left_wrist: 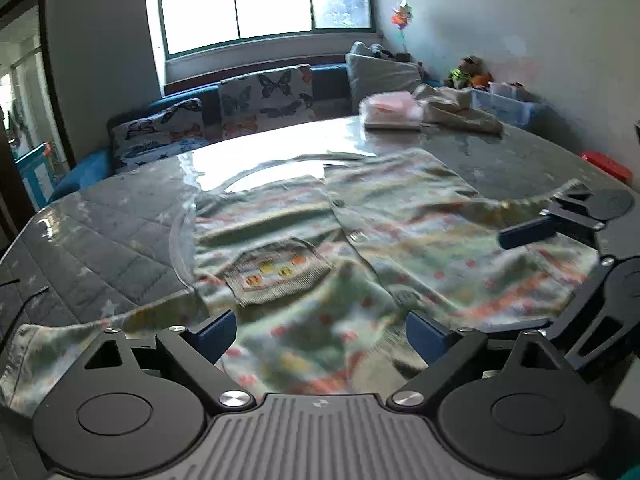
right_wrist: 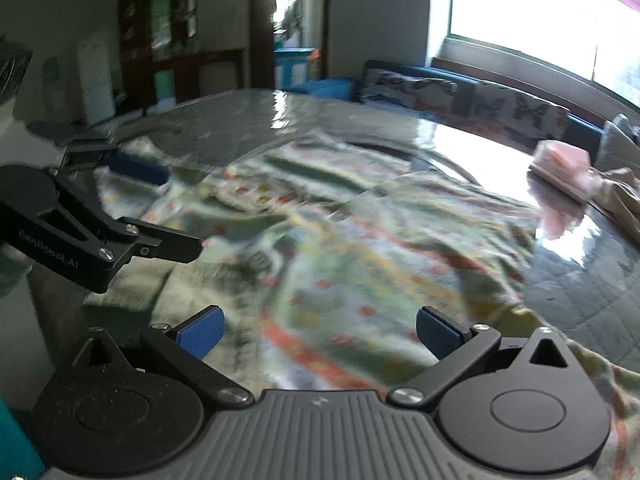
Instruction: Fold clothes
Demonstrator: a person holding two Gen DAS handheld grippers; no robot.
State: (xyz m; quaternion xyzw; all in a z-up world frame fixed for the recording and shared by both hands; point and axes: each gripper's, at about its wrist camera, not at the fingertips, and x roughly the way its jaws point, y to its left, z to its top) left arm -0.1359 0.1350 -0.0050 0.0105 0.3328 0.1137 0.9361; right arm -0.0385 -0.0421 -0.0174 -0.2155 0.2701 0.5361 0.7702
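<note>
A pale green patterned knit cardigan (left_wrist: 360,240) with buttons and a small chest pocket (left_wrist: 276,270) lies spread flat on the glossy table (left_wrist: 120,220). My left gripper (left_wrist: 320,334) is open, its blue pads just above the garment's near hem. My right gripper (right_wrist: 318,334) is open too, over the cardigan (right_wrist: 360,248) near its right side. In the left wrist view the right gripper (left_wrist: 560,220) shows at the right edge, over the cardigan's sleeve. In the right wrist view the left gripper (right_wrist: 152,216) shows at the left. Neither holds any cloth.
A folded pink item (left_wrist: 390,114) and a beige garment (left_wrist: 460,114) lie at the table's far side. A butterfly-print sofa (left_wrist: 224,116) stands under the window behind. A red box (left_wrist: 608,164) sits at the right edge. A doorway (right_wrist: 298,20) opens beyond.
</note>
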